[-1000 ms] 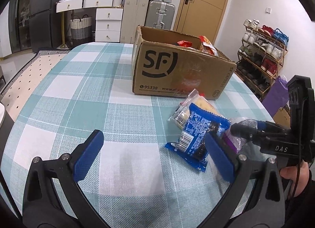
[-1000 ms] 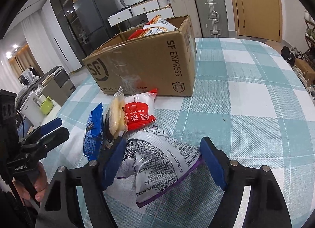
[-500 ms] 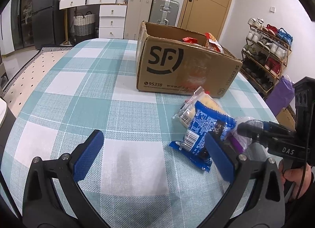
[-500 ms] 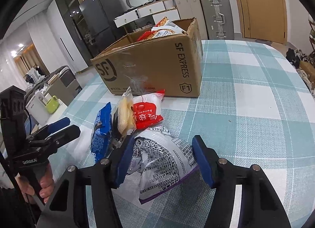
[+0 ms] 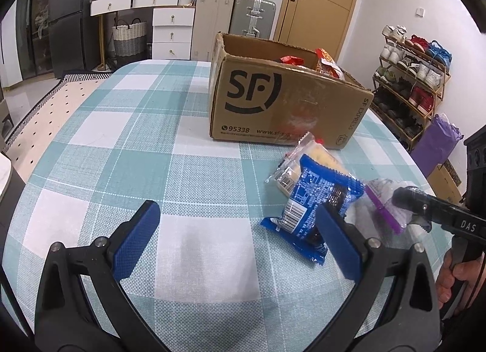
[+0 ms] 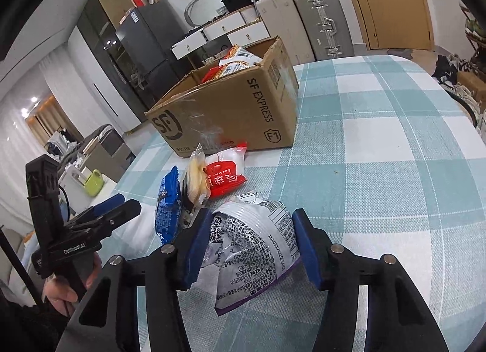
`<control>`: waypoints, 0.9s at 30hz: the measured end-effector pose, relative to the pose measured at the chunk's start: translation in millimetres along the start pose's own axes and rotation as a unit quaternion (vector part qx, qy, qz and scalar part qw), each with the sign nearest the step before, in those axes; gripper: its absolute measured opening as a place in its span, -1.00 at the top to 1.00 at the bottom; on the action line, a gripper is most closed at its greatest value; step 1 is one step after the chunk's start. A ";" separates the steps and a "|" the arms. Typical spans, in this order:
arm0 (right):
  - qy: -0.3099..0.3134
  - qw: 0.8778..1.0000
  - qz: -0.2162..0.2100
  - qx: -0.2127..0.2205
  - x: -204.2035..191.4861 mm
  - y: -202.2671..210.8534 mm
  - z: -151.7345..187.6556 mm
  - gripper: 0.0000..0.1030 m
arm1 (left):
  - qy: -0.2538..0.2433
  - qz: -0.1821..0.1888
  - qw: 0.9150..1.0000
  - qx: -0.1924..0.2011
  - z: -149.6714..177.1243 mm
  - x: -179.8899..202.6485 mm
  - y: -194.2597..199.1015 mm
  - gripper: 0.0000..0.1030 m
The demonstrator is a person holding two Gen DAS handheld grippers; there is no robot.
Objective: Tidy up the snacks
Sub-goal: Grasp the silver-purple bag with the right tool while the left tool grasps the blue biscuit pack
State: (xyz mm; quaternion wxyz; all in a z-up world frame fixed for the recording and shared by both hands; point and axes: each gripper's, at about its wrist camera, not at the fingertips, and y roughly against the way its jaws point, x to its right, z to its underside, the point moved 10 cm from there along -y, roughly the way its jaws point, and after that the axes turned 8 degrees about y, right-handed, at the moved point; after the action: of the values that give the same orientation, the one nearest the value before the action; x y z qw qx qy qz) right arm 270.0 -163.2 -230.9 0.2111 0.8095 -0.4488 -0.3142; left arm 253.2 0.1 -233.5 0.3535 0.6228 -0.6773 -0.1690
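— Snacks first: where do yours lie?

— Your silver-and-purple bag (image 6: 252, 248) sits on the checked surface (image 6: 379, 169), near its edge, between the blue pads of your right tool (image 6: 249, 244). Both pads press its crumpled sides, so that tool is clenched on the bag.

— And your left tool (image 5: 234, 241)?

— Released, its jaws spread wide over bare cloth. Its right pad stands just beside the blue packet (image 5: 316, 203), which lies flat on the surface; whether they touch, I cannot tell.

— What else is close to you?

— A clear pack with pale biscuits (image 5: 303, 160) lies partly under the blue packet's far end. A red-and-white packet (image 6: 224, 174) rests beside it, close to the cardboard box (image 5: 282, 103). That box stands open on the surface beyond the loose snacks, with red and patterned wrappers (image 6: 234, 65) showing over its rim.
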 end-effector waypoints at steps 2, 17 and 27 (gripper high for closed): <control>-0.006 1.000 -0.002 0.004 1.6 3.5 1.3 -0.07 | -0.003 0.008 1.000 -0.013 2.9 2.7 -4.4 -0.98; -0.021 0.999 -0.028 0.038 -1.2 36.3 7.4 -0.07 | -0.126 0.016 0.991 -0.050 17.3 52.5 -19.3 -0.98; -0.032 0.998 -0.034 0.048 6.6 46.1 12.8 -0.07 | -0.162 0.019 0.984 -0.076 20.6 73.2 -40.3 -0.70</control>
State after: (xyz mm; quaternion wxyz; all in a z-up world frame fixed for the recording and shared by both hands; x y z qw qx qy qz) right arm 236.3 -193.0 -213.4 0.1471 0.8232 -0.4418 -0.3248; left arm 270.1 -81.6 -255.1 0.2887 0.5455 -0.7224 -0.3119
